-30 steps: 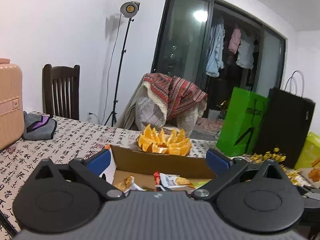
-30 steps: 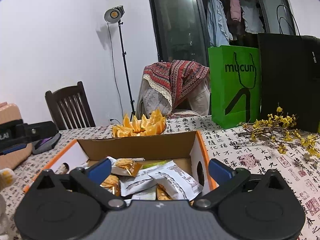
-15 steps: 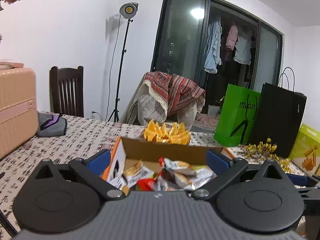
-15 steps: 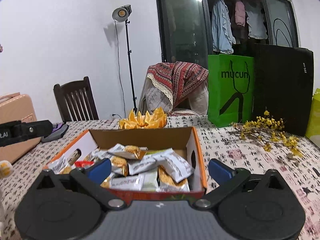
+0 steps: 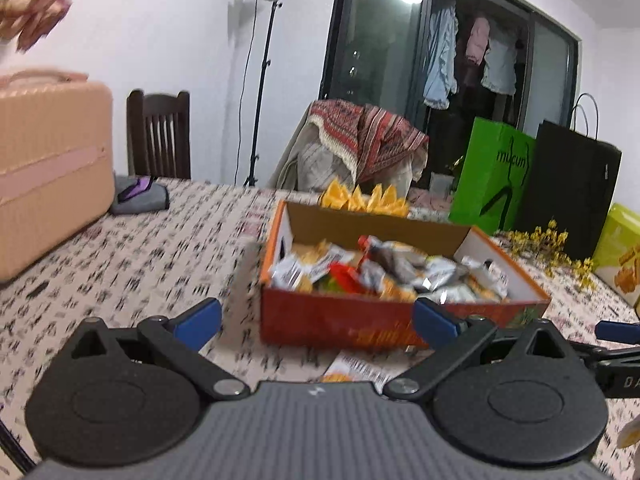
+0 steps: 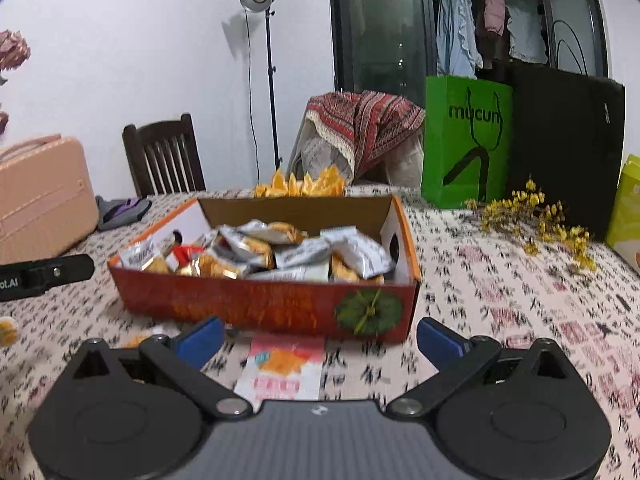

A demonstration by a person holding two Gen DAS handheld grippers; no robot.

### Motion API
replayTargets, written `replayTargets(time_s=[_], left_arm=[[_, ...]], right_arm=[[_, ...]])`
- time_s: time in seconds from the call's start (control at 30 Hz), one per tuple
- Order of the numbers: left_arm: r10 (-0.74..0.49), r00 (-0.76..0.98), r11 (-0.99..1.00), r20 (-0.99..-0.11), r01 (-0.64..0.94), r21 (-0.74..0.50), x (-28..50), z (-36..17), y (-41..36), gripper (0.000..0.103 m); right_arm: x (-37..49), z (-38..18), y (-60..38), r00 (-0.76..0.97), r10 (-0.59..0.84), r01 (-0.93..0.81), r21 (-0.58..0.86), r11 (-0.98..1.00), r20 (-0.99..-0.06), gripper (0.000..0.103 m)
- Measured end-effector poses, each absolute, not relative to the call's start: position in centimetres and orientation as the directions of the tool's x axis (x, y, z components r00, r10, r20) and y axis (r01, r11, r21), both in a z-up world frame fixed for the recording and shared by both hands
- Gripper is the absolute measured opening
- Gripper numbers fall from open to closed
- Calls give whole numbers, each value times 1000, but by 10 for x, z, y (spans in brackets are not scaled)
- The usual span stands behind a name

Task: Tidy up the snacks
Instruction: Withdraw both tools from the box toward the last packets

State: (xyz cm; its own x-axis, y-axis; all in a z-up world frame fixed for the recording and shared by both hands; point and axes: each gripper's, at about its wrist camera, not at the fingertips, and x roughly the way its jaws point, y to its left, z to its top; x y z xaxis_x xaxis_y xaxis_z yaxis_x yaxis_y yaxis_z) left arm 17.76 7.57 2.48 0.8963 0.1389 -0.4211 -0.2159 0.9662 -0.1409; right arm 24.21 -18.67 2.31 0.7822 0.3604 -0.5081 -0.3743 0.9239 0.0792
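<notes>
An orange cardboard box (image 5: pixel 340 320) (image 6: pixel 248 304) full of several wrapped snack packets (image 5: pixel 400 270) (image 6: pixel 280 248) sits on the patterned tablecloth. My left gripper (image 5: pixel 318 320) is open and empty, just in front of the box's near wall. My right gripper (image 6: pixel 318 338) is open and empty, also short of the box. A loose pink and orange snack packet (image 6: pixel 282 368) lies flat on the table between the right gripper's fingers. Another loose packet (image 5: pixel 356 368) lies in front of the box in the left wrist view.
A plate of orange slices (image 6: pixel 300 184) stands behind the box. A green bag (image 6: pixel 466 144), a black bag (image 6: pixel 568 148) and yellow flowers (image 6: pixel 536 216) are at the right. A pink case (image 5: pixel 48 168) and a grey pouch (image 5: pixel 136 196) are at the left.
Both grippers have pulled back and risen from over the box, so its whole front wall and the table before it now show. Both stay open.
</notes>
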Motion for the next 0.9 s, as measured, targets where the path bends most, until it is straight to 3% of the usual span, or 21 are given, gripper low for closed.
replayTargets(time_s=[0.33, 0.9], left_arm=[[146, 869, 963, -472, -235, -134, 157, -5, 95, 103], [127, 880, 953, -457, -236, -189, 150, -31, 112, 103]], right_arm=[[229, -2, -196, 745, 344, -355, 97, 930, -572, 103], [231, -18, -192, 714, 365, -357, 137, 924, -598, 103]])
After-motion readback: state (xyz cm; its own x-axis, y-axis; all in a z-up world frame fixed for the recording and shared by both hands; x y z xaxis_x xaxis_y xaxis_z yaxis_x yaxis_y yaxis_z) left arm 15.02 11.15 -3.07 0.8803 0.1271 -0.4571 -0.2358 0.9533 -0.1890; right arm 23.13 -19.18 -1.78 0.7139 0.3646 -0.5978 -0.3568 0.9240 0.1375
